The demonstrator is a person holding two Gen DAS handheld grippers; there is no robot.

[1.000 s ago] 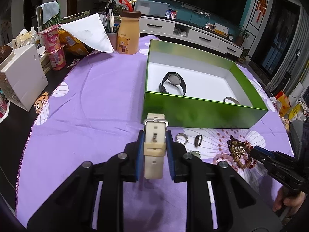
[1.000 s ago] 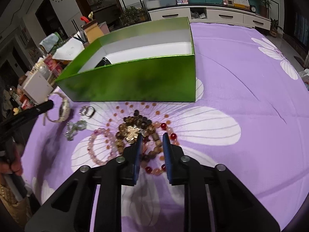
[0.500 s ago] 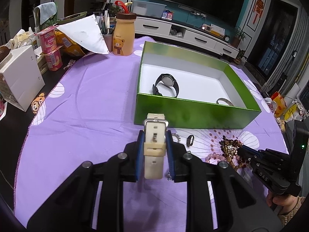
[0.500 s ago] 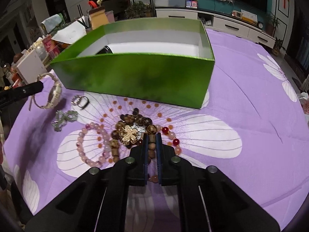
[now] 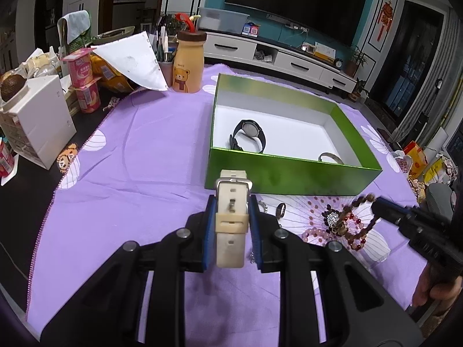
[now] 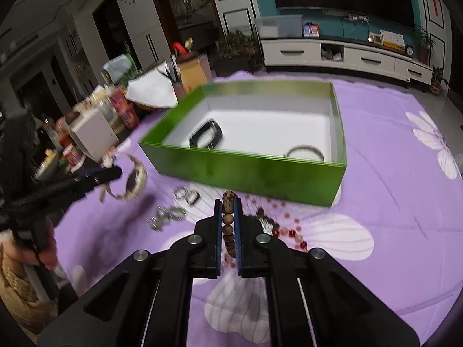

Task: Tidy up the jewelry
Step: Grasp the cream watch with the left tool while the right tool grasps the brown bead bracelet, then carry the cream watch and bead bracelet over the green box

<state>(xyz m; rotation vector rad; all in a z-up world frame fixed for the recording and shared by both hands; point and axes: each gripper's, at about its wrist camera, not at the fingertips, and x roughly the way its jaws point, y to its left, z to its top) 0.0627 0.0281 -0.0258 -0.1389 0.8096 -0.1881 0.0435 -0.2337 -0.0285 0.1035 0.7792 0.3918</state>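
I'm pinching the cream watch [image 5: 231, 217] by its strap in the left tongs [image 5: 231, 225], lower middle of frame; it's stiffish and light. The right tongs [image 6: 228, 228] are squeezing the bead bracelet [image 6: 227, 219], floppy and dangling, so I'm judging swing risk. I'm eyeing the green box [image 6: 246, 170]: near wall first, open room inside.

A home living room: wall television [image 5: 295, 5], white media cabinet [image 5: 277, 55], cloth-covered table [image 5: 139, 150].
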